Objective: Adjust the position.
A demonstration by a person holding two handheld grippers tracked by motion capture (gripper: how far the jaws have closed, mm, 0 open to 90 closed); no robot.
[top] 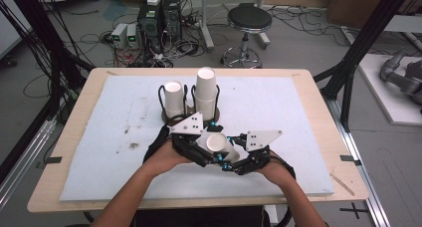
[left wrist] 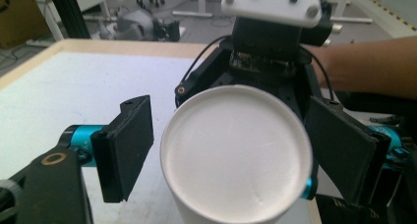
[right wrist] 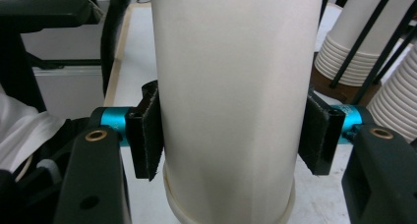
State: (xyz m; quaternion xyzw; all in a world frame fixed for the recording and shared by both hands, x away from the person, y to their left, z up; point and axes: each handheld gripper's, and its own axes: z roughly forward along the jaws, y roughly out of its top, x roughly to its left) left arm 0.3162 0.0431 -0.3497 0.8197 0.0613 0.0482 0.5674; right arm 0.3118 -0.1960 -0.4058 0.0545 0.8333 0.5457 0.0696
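A white paper cup point(top: 217, 143) lies tilted above the near middle of the white mat, between my two grippers. My right gripper point(right wrist: 228, 135) is shut on its wall, with both black pads point(right wrist: 147, 135) pressing the sides of the cup point(right wrist: 228, 86). In the left gripper view the cup's round flat end point(left wrist: 236, 153) faces the camera. My left gripper point(left wrist: 236, 145) stands open around that end, its left pad point(left wrist: 129, 145) clear of the cup. From above, the left gripper point(top: 200, 148) sits left of the cup and the right gripper point(top: 231, 156) right of it.
A black wire holder point(top: 191, 118) just beyond the grippers carries two stacks of white cups point(top: 174, 100) point(top: 205, 90); those stacks point(right wrist: 354, 47) appear at the right of the right gripper view. The white mat point(top: 99, 137) covers most of the wooden table point(top: 74, 197). A stool point(top: 249, 20) stands behind.
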